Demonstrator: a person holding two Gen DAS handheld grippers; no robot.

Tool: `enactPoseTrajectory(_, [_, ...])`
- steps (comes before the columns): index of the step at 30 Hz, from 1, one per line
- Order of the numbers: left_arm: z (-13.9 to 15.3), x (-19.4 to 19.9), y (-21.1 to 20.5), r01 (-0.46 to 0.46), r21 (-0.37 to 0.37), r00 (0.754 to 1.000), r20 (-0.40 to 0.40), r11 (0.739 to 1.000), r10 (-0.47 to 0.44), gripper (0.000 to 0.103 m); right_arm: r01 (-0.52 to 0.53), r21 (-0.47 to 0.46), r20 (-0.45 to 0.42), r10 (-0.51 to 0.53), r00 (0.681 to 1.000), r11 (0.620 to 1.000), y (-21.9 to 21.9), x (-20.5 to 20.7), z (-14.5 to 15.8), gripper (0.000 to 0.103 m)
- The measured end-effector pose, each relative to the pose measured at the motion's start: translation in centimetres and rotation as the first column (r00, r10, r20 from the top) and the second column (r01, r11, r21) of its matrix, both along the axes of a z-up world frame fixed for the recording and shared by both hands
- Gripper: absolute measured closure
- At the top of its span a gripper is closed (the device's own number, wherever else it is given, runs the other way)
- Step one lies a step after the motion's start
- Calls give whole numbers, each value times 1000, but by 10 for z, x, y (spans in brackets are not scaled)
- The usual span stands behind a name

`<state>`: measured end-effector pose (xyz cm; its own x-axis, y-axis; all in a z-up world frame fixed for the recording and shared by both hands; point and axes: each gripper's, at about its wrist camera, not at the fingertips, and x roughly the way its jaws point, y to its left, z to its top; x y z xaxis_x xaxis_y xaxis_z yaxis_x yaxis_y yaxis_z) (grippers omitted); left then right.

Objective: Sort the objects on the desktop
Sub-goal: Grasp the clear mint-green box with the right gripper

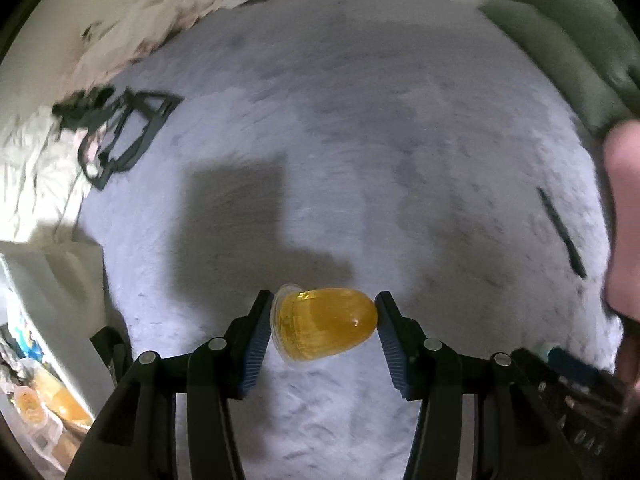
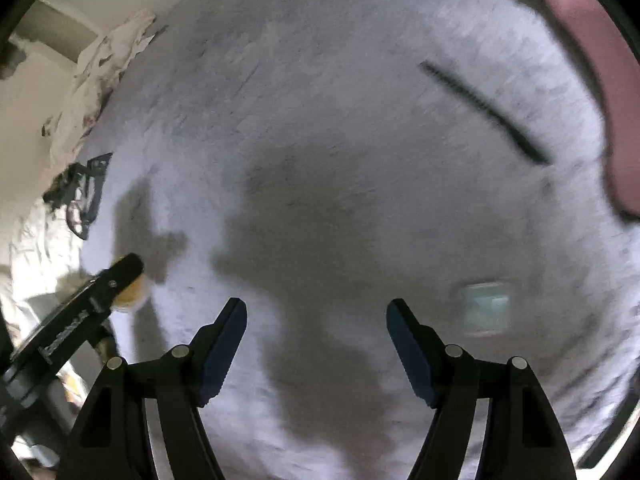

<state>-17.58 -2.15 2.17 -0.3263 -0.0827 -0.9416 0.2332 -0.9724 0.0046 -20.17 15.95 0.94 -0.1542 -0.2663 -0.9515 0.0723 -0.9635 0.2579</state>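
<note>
My left gripper (image 1: 324,320) is shut on a small clear cup of orange jelly (image 1: 326,326), held sideways above the grey fuzzy blanket (image 1: 360,120). The left gripper also shows at the left of the right wrist view (image 2: 124,276), with a bit of the orange cup (image 2: 134,292) beside its finger. My right gripper (image 2: 316,320) is open and empty above the blanket. A blurred small pale green packet (image 2: 486,308) lies on the blanket right of the right gripper. A thin black comb (image 1: 562,232) lies at the right; it also shows in the right wrist view (image 2: 484,110).
A white box (image 1: 48,320) at the lower left holds more orange jelly cups (image 1: 28,400). Black straps (image 1: 120,136) and crumpled pale cloth (image 1: 40,168) lie at the blanket's left edge. A green cushion (image 1: 560,40) sits at the upper right. A pink object (image 2: 592,80) is at the right.
</note>
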Motion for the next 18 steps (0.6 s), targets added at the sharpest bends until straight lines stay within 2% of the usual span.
enactPoseTrajectory(5, [4, -1, 40, 97, -6, 995, -26, 995, -97, 52, 16, 35, -14, -15, 1000, 999, 35, 4, 9, 34])
enactPoseTrajectory(7, [4, -1, 59, 126, -17, 991, -31, 992, -126, 52, 3, 39, 0, -3, 1000, 999, 44, 3, 6, 40])
enactPoseTrajectory(11, [-10, -7, 89, 182, -39, 983, -23, 982, -183, 52, -18, -18, 47, 19, 999, 1000, 59, 0, -4, 42])
enactPoseTrajectory(14, [-24, -13, 96, 188, -33, 982, -10, 982, -188, 52, -20, -16, 56, 21, 998, 1000, 66, -4, -8, 45])
enactPoseTrajectory(18, [-39, -15, 99, 178, -10, 984, 9, 984, -178, 52, 12, -63, 95, -6, 995, 998, 76, -10, -19, 45])
